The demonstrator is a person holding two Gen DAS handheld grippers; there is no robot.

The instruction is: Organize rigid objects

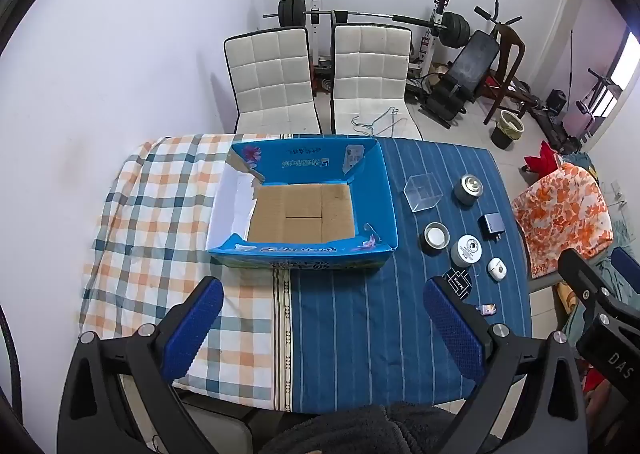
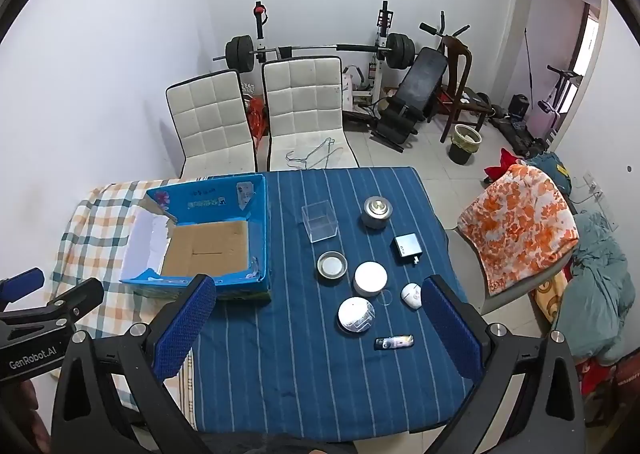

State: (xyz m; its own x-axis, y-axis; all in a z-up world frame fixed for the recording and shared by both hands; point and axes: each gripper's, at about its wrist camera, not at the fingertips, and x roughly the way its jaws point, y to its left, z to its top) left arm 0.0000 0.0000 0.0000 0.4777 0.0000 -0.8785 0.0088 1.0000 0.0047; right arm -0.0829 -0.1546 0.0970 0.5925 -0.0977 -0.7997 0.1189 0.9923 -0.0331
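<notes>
Nothing packed yet: both left tongs and right tongs hover spread, empty; next, pinch the small white round jar for the open blue cardboard box.

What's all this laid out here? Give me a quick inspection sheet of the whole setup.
Surface: table under blue striped and checked cloths.
Job's things: empty blue box; to its right, apart, clear cube, metal tin, charger, shallow tin, white jar, earbud case, round disc, small stick.
Clutter: nothing seen.
Grippers: left gripper and right gripper open, holding nothing.
Cables: nothing seen on the table.
Surroundings: two white chairs, barbell rack.
</notes>
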